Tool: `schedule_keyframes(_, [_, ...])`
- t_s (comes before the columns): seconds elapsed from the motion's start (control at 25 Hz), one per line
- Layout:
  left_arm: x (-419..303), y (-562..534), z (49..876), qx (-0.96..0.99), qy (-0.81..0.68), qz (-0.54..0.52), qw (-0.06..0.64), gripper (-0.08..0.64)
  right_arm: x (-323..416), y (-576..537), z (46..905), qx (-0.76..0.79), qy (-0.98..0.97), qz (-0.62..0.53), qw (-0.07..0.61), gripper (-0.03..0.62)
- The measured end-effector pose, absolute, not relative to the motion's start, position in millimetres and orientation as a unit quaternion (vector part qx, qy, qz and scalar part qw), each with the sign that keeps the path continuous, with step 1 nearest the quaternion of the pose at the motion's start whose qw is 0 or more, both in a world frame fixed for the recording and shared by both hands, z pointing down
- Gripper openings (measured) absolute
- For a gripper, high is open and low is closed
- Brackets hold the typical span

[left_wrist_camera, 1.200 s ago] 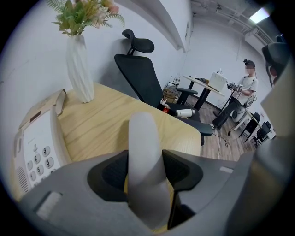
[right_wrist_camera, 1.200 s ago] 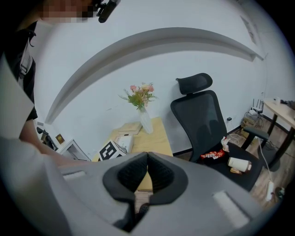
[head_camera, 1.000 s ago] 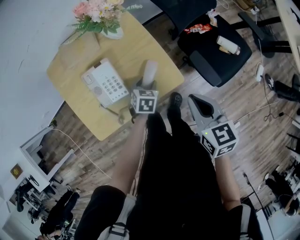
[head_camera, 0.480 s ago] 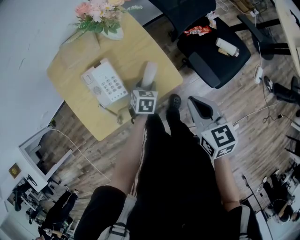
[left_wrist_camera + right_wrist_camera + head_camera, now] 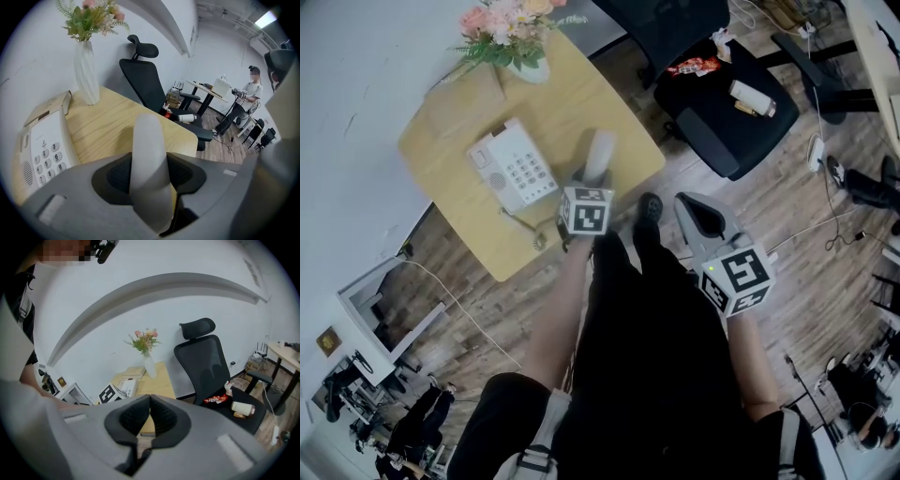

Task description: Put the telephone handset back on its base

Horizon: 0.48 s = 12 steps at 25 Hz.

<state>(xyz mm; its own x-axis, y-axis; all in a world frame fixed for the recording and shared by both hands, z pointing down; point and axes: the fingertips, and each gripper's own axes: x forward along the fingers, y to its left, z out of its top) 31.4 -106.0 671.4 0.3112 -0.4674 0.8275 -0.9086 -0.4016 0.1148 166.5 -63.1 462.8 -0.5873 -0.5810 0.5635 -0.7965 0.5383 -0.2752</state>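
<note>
My left claw [image 5: 150,177] grips the handset [image 5: 146,140] mid-shaft by the desk [image 5: 572,103] edge; light, stiff, probably slippery plastic. My right claw [image 5: 150,417] is closed, empty.

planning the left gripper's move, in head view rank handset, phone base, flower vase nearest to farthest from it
1. Handset: held in the left gripper.
2. Phone base: on the table, to its left.
3. Flower vase: at the far table corner.
</note>
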Motion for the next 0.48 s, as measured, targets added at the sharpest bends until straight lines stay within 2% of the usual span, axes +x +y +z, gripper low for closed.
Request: schedule_keyframes(0.48, [-8, -98, 629, 0.746, -0.491, 0.345, 0.289, 0.212, 135, -54, 439, 0.391, -0.868, 0.24, 0.191, 0.005])
